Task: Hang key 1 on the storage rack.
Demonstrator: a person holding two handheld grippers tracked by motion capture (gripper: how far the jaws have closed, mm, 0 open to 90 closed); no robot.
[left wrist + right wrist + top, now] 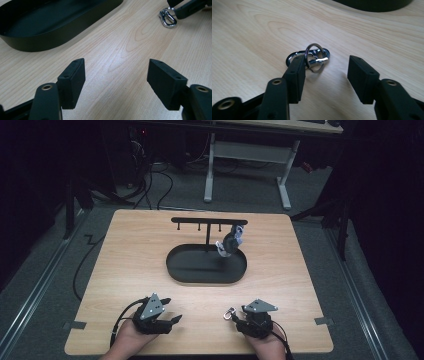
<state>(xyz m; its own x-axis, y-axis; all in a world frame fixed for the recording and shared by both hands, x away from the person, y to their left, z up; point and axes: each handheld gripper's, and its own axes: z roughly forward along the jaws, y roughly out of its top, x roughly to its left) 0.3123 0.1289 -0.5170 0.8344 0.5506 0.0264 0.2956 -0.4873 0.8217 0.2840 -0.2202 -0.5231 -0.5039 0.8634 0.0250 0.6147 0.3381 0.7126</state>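
1. Lying flat on the desk [280, 270], a small metal clip [308, 57] with a key ring [314, 58] threaded through it sits at the tips of the right gripper [325, 75].
2. Part of the clip is hidden behind one finger [295, 75] in the right gripper view; whether that finger touches the metal is hard to tell.
3. In the high view the clip [230, 313] is a tiny glint just left of the right gripper [240, 317], too small to show its shape.
4. Its long axis runs across the right gripper view, roughly side to side, with the ring standing up near the middle.
5. The right fingers are released, spread apart with the clip in front of the gap, pressing on nothing.
6. The left gripper [116, 82] hovers over bare wood with its fingers spread wide and nothing between them.
7. A black oval tray [175, 270] lies mid-desk, cut off at the edge in both gripper views.
8. A black rack [209, 221] rises from the tray; a dark bundle [231, 242] hangs from it, too blurred to identify.
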